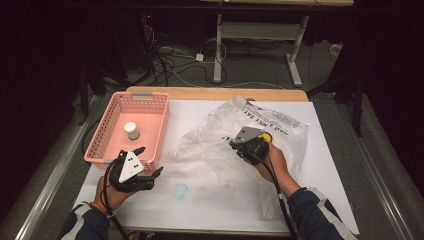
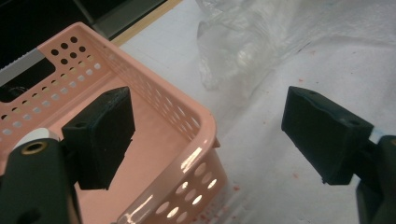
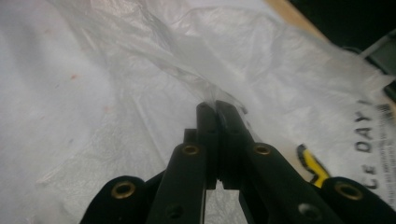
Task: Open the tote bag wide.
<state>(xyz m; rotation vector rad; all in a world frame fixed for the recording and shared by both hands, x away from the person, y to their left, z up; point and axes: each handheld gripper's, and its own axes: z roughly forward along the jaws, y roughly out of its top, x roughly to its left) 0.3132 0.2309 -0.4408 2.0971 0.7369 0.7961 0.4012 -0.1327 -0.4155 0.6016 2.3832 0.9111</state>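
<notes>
the plastic bag (image 1: 250, 135) hides its contents, and its print (image 3: 373, 135) is cut off.

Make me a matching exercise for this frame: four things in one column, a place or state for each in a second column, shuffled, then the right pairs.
Things:
1. left gripper
2. right gripper
3. small white-capped jar
4. pink basket

Places or states:
A. stands inside the basket
B. jaws shut on the clear plastic bag
C. sits on the table's left part, rim perforated
D. jaws wide apart, nothing between them, at the basket's near corner

Pairs: 1-D, 2-B, 3-A, 4-C
</notes>
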